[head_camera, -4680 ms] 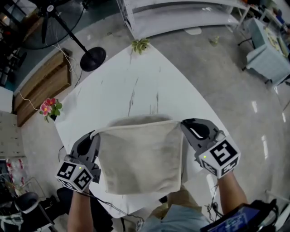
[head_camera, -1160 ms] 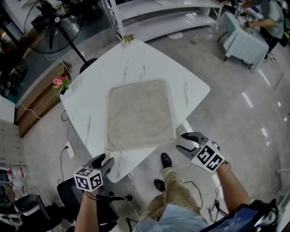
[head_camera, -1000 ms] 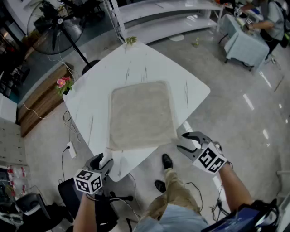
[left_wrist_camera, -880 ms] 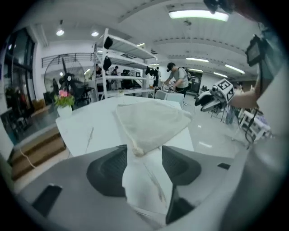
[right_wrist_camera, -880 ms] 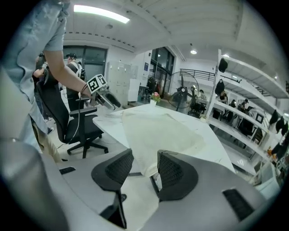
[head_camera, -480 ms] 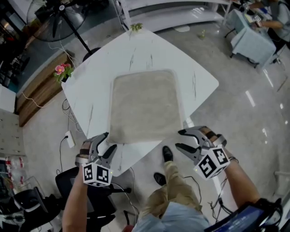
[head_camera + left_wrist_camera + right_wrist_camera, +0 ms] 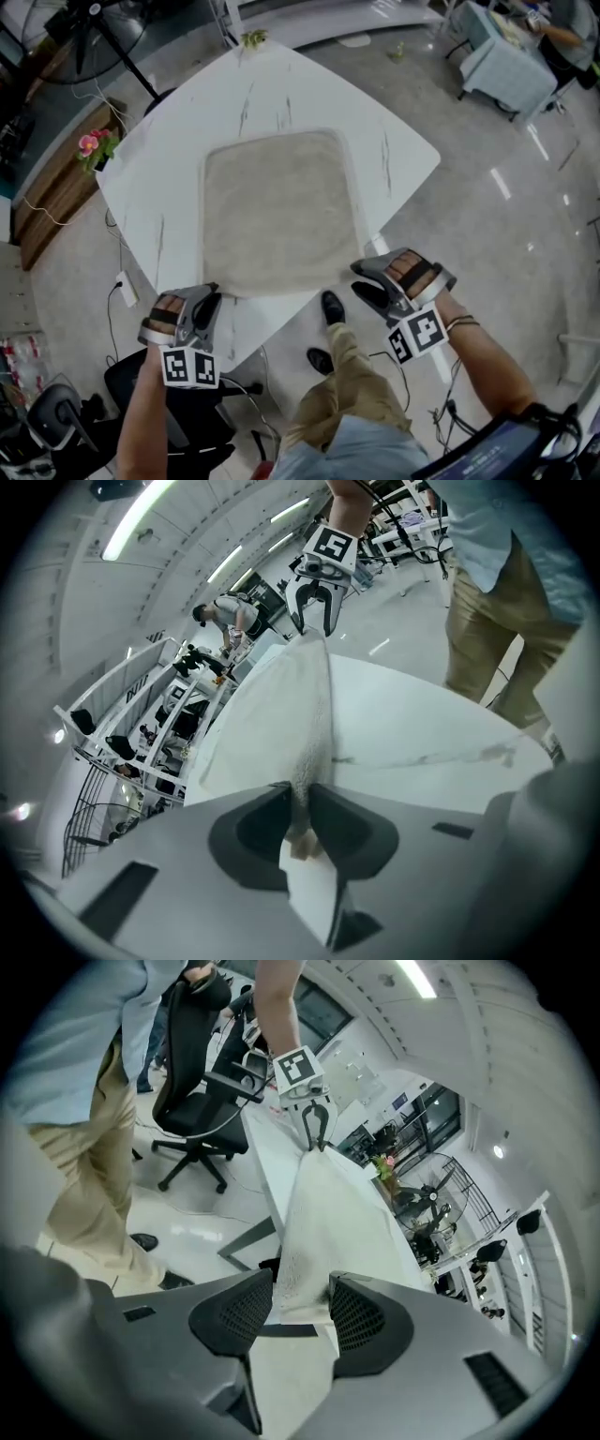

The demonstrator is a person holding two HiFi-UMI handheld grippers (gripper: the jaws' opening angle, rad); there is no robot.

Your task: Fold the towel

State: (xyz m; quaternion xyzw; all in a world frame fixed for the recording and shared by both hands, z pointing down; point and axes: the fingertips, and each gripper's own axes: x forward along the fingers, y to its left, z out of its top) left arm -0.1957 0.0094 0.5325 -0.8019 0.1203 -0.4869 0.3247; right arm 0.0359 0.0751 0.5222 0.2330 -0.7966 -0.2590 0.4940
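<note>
While left gripper (image 7: 204,302), jaws just closed, pinches towel (image 7: 277,211) near corner, right gripper (image 7: 362,277), just opened, straddles other corner unclamped.

Head view: I can't see the towel's (image 7: 277,211) two near corners, both are covered. The fan (image 7: 120,52) and a person (image 7: 561,26) are clipped by the top edge, a screen (image 7: 492,452) by the bottom edge.

no legible words, brand names, numbers or signs on anything in any view
</note>
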